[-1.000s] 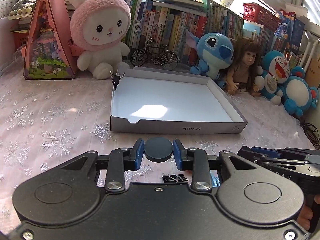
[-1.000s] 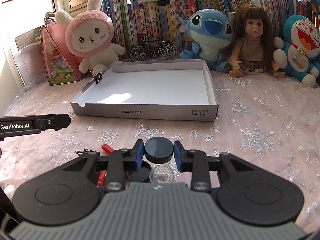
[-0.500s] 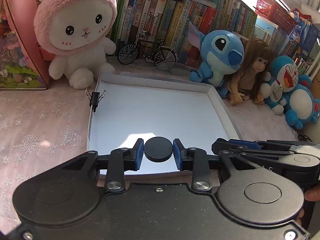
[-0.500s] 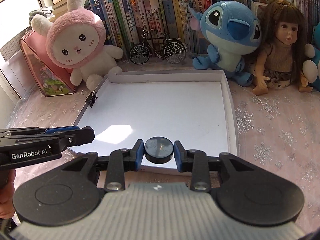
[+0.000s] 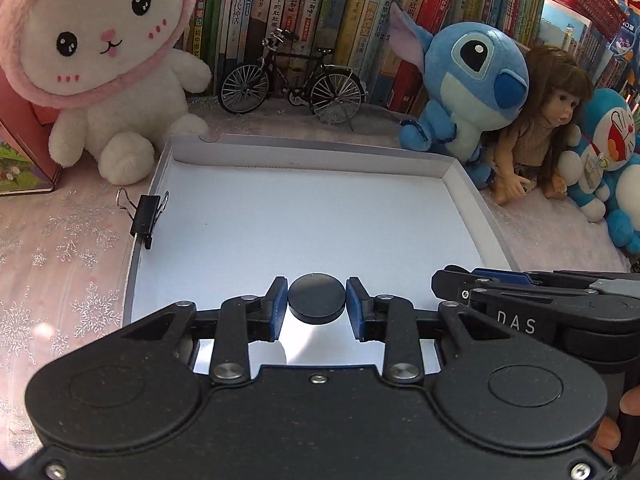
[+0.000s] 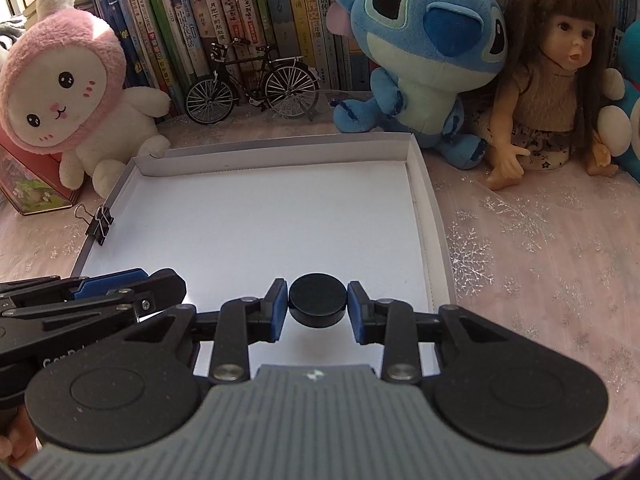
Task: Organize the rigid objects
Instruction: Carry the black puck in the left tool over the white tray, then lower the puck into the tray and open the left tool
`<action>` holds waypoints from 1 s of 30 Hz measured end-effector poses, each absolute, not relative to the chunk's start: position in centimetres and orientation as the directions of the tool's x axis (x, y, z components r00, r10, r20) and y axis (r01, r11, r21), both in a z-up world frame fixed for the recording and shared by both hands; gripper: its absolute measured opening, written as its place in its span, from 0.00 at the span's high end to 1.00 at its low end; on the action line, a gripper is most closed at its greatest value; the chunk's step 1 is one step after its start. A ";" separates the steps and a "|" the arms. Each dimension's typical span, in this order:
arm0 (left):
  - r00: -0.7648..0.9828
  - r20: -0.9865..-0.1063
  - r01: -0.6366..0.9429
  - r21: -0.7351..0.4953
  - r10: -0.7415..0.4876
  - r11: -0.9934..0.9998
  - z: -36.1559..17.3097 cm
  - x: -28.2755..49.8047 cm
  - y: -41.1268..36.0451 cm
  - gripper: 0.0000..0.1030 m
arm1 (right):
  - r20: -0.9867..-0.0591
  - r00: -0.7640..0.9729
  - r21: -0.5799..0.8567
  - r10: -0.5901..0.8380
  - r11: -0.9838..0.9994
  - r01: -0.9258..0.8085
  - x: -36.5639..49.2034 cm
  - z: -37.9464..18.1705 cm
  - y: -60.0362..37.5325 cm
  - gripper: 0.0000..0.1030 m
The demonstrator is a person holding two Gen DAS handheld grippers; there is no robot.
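A shallow white cardboard tray [image 5: 304, 152] [image 6: 436, 216] lies on the pink snowflake cloth. My left gripper [image 5: 317, 304] is shut on a black round disc [image 5: 317, 298] and holds it over the near part of the tray. My right gripper [image 6: 317, 306] is shut on a second black round disc [image 6: 317, 305], also over the tray's near part. The right gripper shows at the right in the left wrist view [image 5: 520, 300]; the left gripper shows at the left in the right wrist view [image 6: 100, 292].
A black binder clip [image 5: 146, 216] [image 6: 100, 222] is clamped on the tray's left wall. Behind the tray stand a pink rabbit plush [image 5: 104, 60], a model bicycle [image 5: 292, 80], a blue plush [image 5: 468, 80], a doll [image 6: 556, 80] and a row of books [image 5: 320, 8].
Both grippers have moved forward from the cloth in front of the tray to above its near part, each still carrying its disc. The small items on the cloth have left the view.
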State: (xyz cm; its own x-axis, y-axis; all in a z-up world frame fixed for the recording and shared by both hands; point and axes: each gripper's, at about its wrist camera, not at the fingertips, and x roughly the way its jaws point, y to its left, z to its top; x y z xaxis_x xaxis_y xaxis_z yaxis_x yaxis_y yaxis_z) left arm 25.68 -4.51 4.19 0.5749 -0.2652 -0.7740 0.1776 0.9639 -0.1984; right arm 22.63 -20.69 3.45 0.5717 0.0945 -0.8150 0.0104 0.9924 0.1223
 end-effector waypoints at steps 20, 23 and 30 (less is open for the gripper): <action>0.607 -0.752 0.171 -0.189 -0.255 0.967 2.5 26.2 -5.3 0.71 | -0.797 0.602 0.062 0.053 0.998 -0.005 23.8 1.8 -20.2 0.63; 0.605 -0.754 0.169 -0.194 -0.257 0.966 2.3 26.3 -5.5 0.71 | -0.796 0.603 0.056 0.051 0.998 -0.012 23.8 1.7 -20.0 0.63; 0.617 -0.747 0.166 -0.183 -0.247 0.969 1.8 26.3 -5.6 0.71 | -0.796 0.604 0.031 0.036 0.999 -0.019 23.8 1.4 -19.7 0.63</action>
State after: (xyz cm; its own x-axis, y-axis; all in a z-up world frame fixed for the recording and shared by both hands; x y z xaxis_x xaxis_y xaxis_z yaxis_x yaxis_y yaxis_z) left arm 26.29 -5.61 1.75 0.6172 -0.2473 -0.7470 0.1662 0.9689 -0.1834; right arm 23.76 -19.72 1.44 0.6041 0.0362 -0.7961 -0.0195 0.9993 0.0307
